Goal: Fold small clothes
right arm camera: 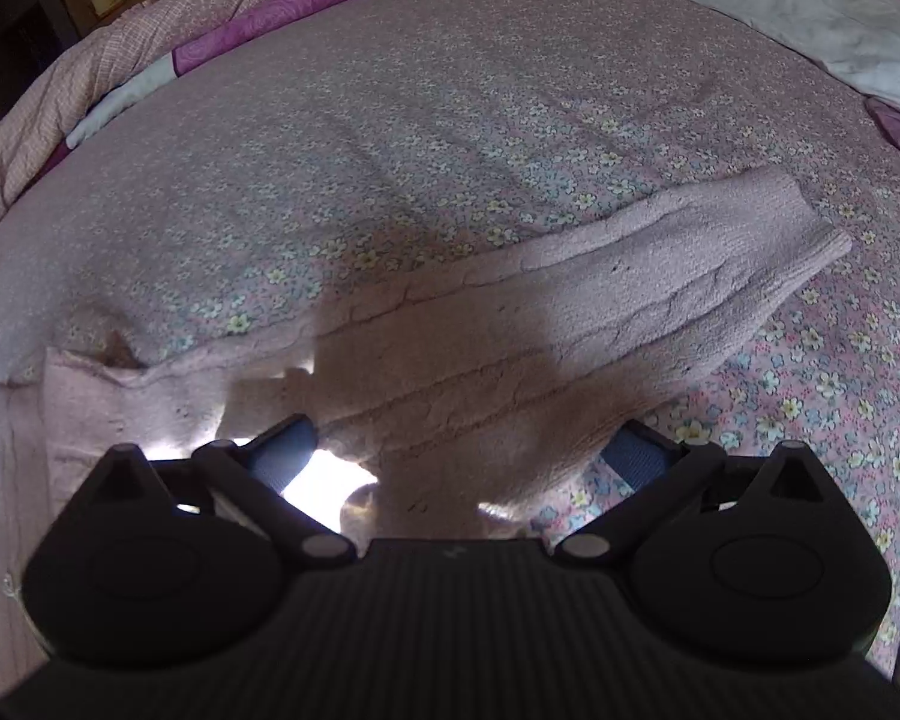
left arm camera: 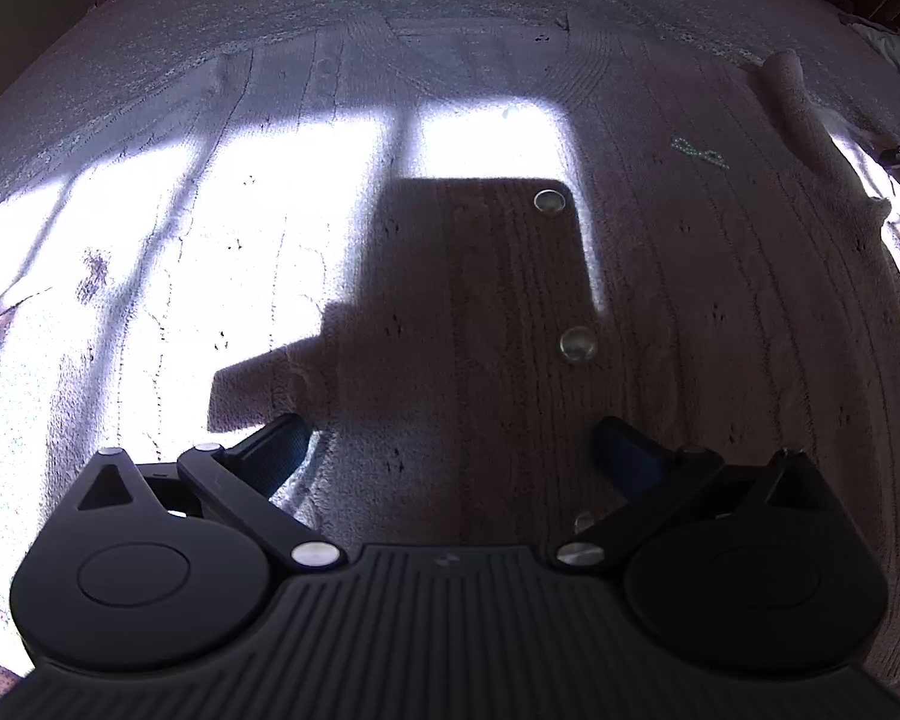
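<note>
While my left gripper [left arm camera: 450, 450] and right gripper [right arm camera: 459, 450] both hang with fingers spread and empty, the soft pink ribbed knit cardigan [left arm camera: 660, 300] lies flat beneath them on the floral pink bedsheet [right arm camera: 390, 138]. It looks light and floppy, so I judge the outstretched sleeve [right arm camera: 660, 276] cuff the best hold; its round metal buttons [left arm camera: 577, 343] and a crumpled white cloth [right arm camera: 810, 12] lie clear.

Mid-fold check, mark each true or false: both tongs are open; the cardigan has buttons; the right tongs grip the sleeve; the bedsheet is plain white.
1. Both tongs are open. True: the left tongs and right tongs are spread and hold nothing.
2. The cardigan has buttons. True.
3. The right tongs grip the sleeve. False: the sleeve lies flat, ungripped.
4. The bedsheet is plain white. False: it is pink with small flowers.
</note>
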Available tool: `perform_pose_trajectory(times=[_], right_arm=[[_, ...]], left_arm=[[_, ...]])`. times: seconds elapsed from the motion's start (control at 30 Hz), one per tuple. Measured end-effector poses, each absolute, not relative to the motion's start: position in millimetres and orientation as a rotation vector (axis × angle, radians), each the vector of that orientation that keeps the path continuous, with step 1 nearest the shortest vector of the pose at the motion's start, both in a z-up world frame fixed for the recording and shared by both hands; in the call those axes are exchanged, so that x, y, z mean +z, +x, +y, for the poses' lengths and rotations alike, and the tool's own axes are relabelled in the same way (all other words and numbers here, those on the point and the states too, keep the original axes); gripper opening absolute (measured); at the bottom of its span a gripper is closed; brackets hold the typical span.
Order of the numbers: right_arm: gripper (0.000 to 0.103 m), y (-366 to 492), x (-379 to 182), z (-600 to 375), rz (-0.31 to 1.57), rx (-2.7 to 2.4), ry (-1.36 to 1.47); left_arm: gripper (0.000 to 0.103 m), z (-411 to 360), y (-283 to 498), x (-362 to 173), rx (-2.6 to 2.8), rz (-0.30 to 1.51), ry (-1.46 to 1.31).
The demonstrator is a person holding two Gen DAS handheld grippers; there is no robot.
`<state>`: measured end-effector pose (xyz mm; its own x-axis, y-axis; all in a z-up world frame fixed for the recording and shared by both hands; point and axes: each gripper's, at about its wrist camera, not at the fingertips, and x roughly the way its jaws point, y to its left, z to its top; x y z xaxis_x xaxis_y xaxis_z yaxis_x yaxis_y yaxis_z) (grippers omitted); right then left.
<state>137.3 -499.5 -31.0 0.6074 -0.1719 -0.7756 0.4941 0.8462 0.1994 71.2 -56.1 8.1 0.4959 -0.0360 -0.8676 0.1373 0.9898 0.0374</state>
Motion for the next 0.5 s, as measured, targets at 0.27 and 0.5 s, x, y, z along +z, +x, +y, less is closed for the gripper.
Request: perform_pose_trajectory(times=[0.27,0.5], right_arm=[[0.076,151,-35,-498,0.74,-0.426,0.329],[0.017,127,-11,-499,0.69,-0.432,0.38]], left_arm=[[0.103,-60,71,6,-0.1,1.035,0.105],[0.103,-56,75,9,-0.121,1.057,0.097]])
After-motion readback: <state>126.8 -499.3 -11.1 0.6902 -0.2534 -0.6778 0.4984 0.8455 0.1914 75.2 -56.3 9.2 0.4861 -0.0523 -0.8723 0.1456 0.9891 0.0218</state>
